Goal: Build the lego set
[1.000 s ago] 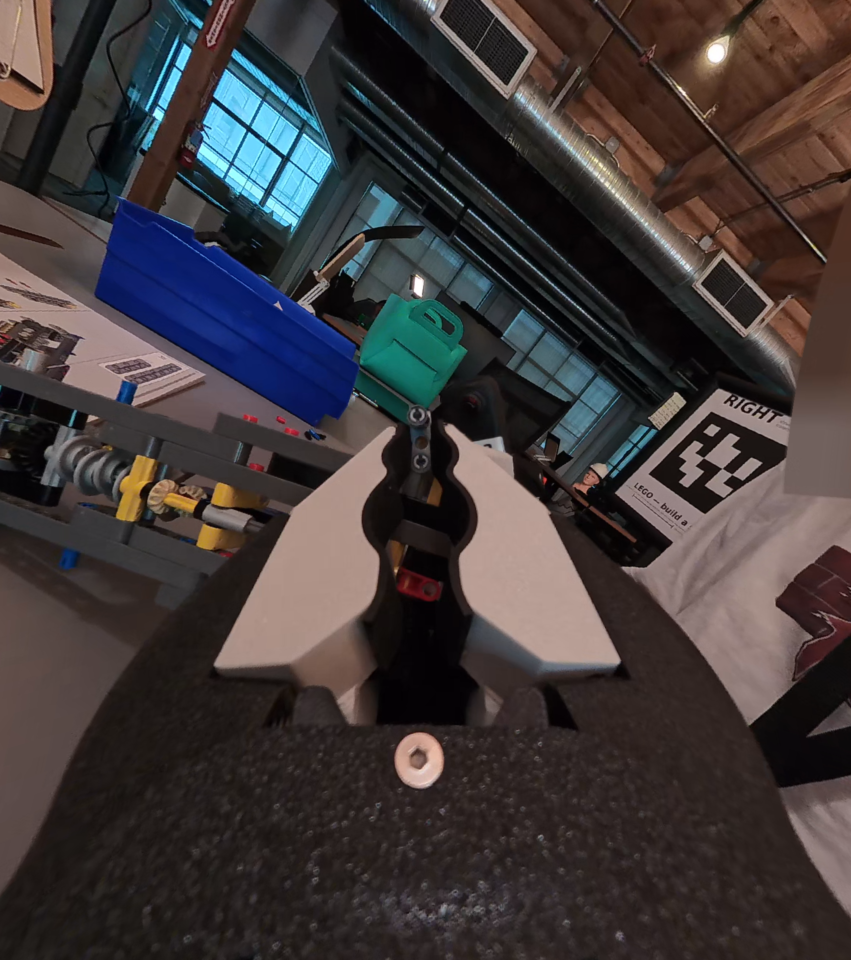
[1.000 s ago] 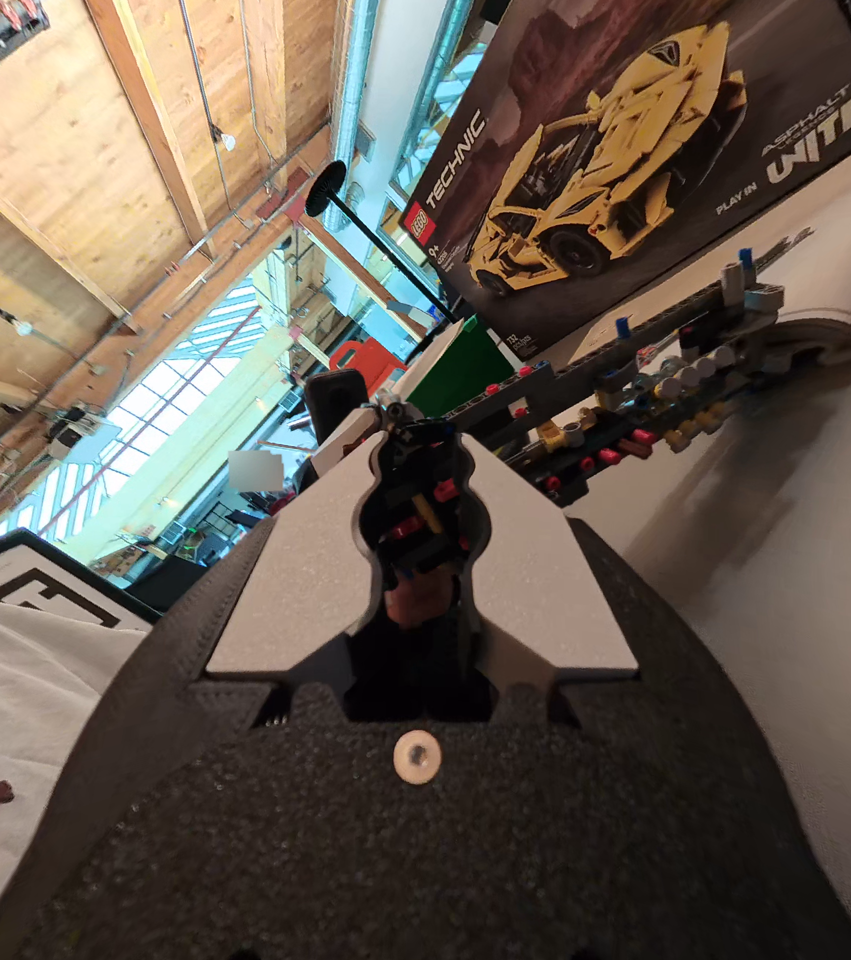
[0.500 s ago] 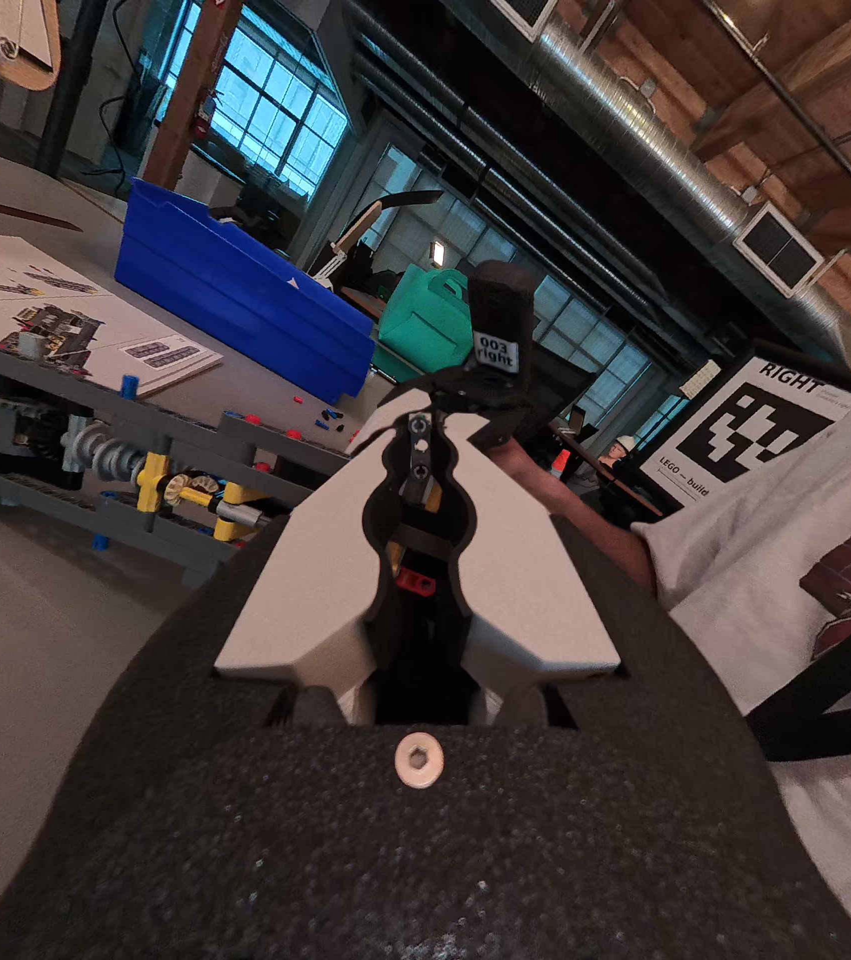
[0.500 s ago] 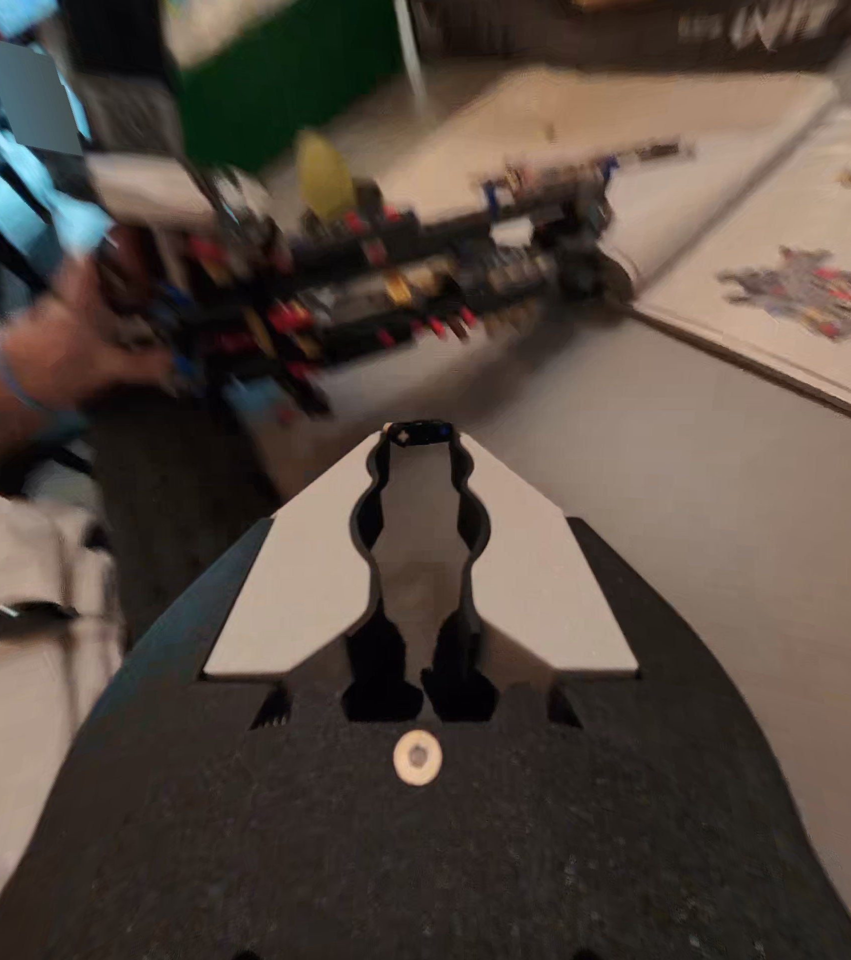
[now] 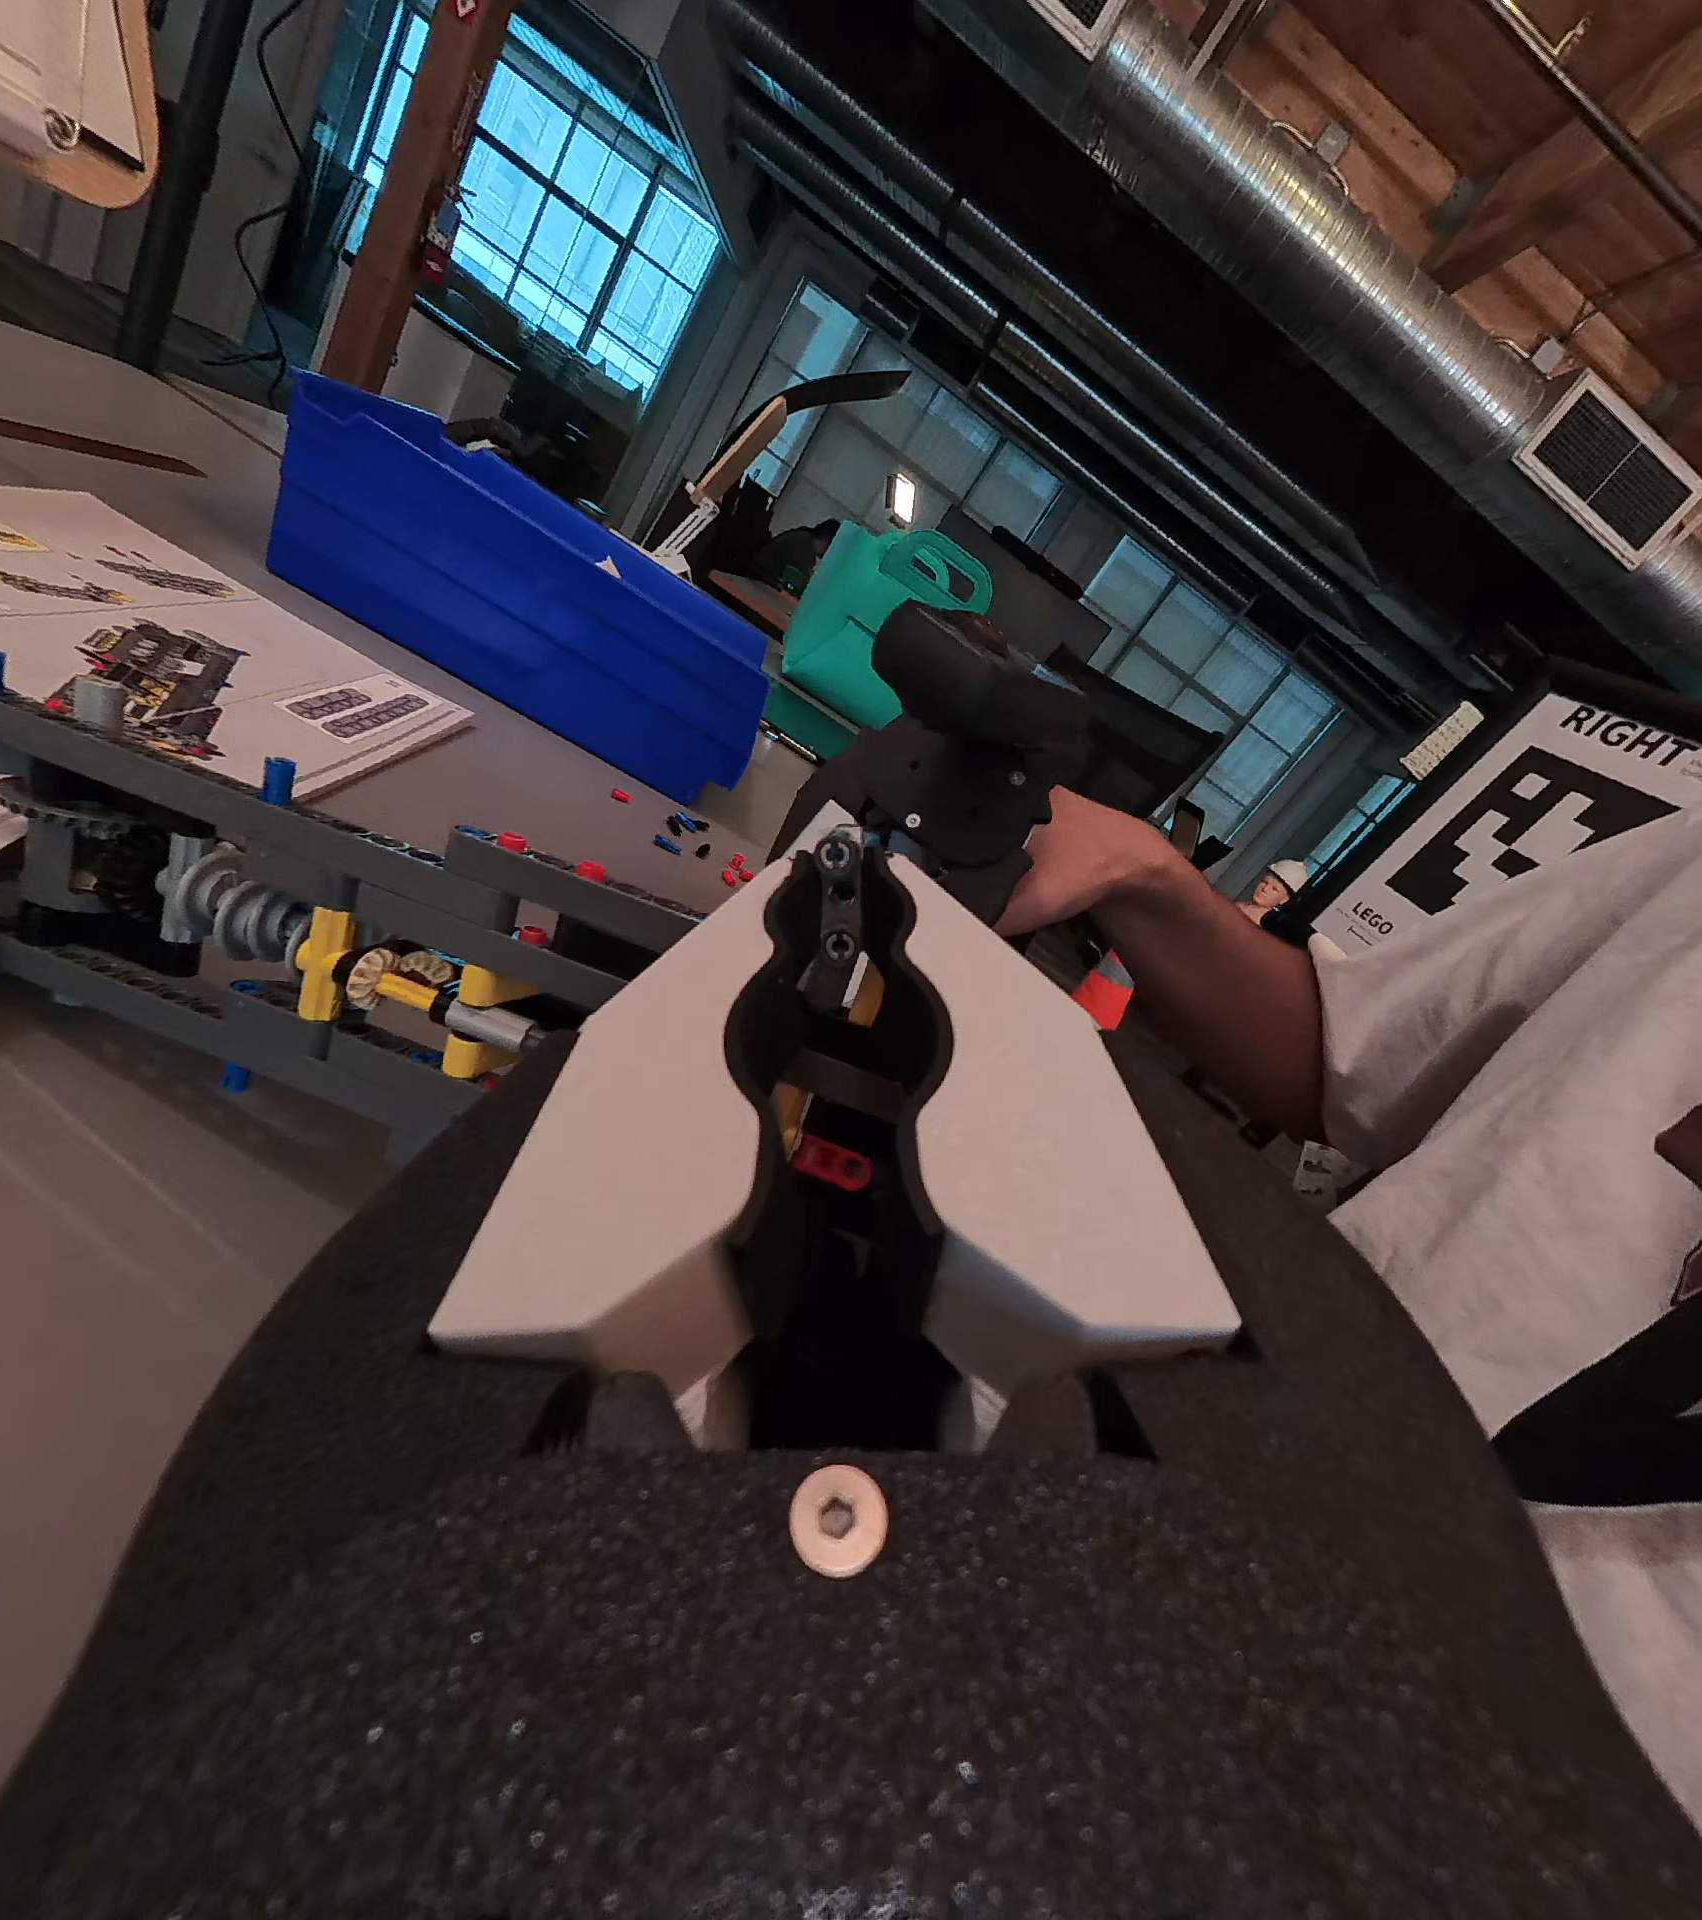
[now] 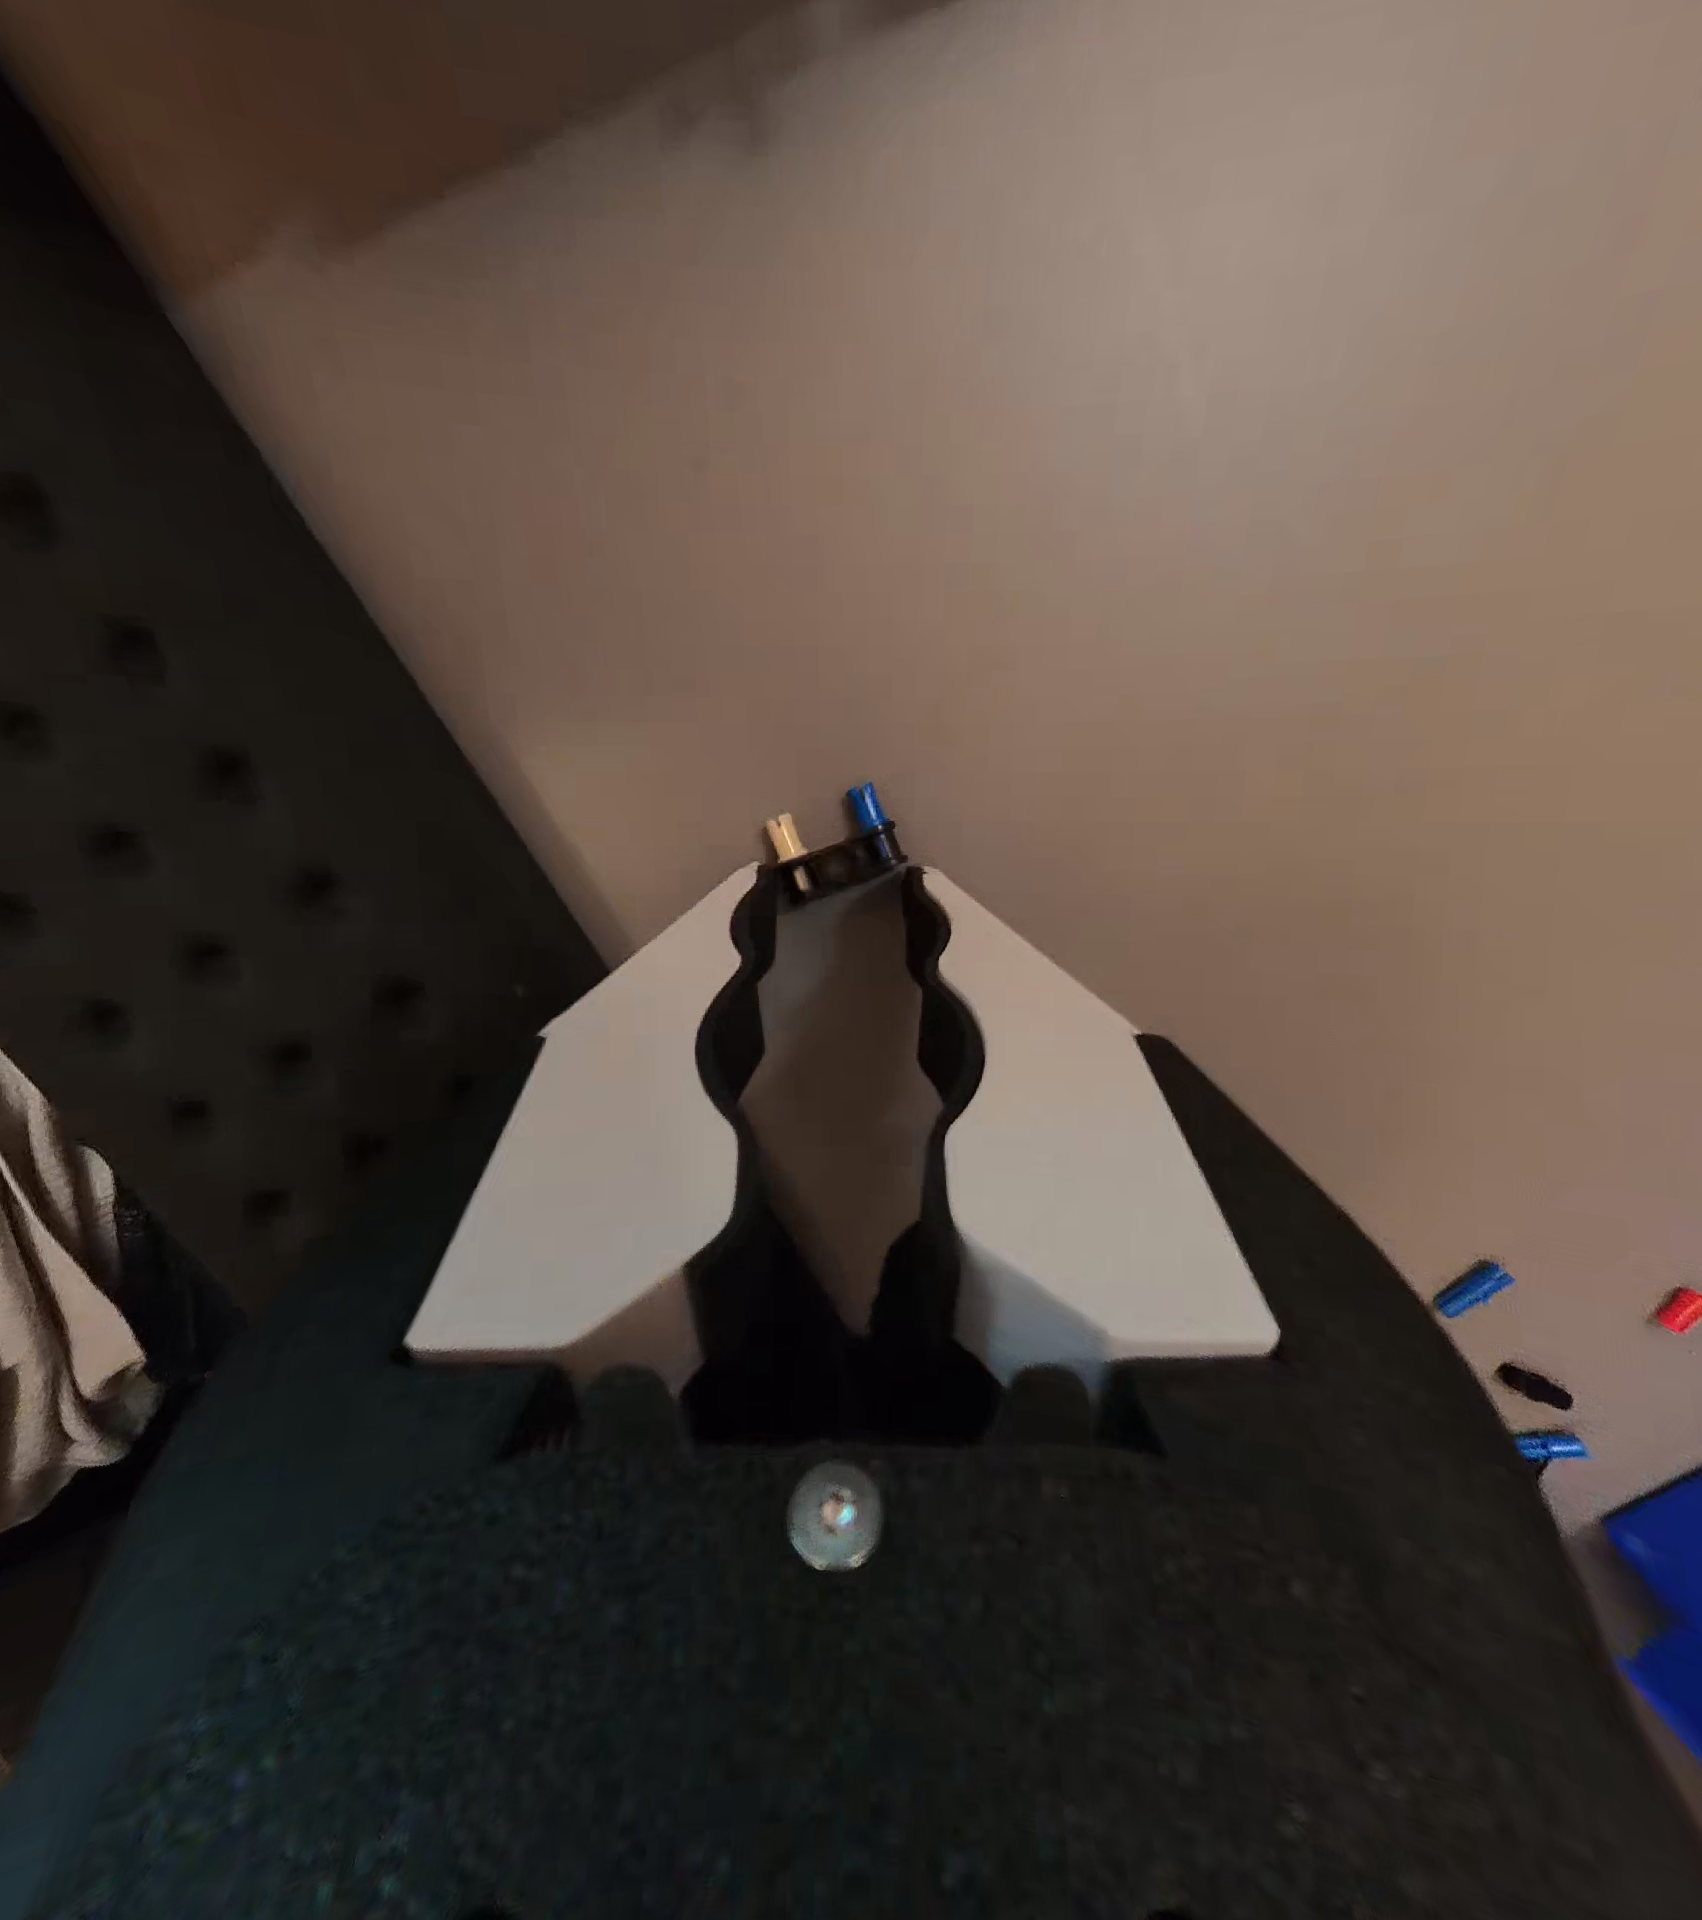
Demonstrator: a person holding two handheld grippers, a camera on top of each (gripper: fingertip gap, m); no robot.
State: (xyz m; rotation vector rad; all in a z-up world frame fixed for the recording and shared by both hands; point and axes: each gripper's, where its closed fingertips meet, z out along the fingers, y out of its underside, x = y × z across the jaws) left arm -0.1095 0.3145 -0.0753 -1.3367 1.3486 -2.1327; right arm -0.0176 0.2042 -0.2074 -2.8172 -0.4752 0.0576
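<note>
Left fingers: the left gripper was closed on a dark grey beam, which stood upright between its tips, with black, yellow and red pieces lower in the gap.
Right fingers: the right gripper pinched a short black beam at its tips; a tan pin and a blue pin stuck out of that beam.
Manual: lay open at the left on the table.
Chassis: grey, long, resting on the table beside the manual, left of the left gripper.
Bin: blue, behind the chassis.
Loose pins: blue, red and black, scattered on the table right of the right gripper.
</note>
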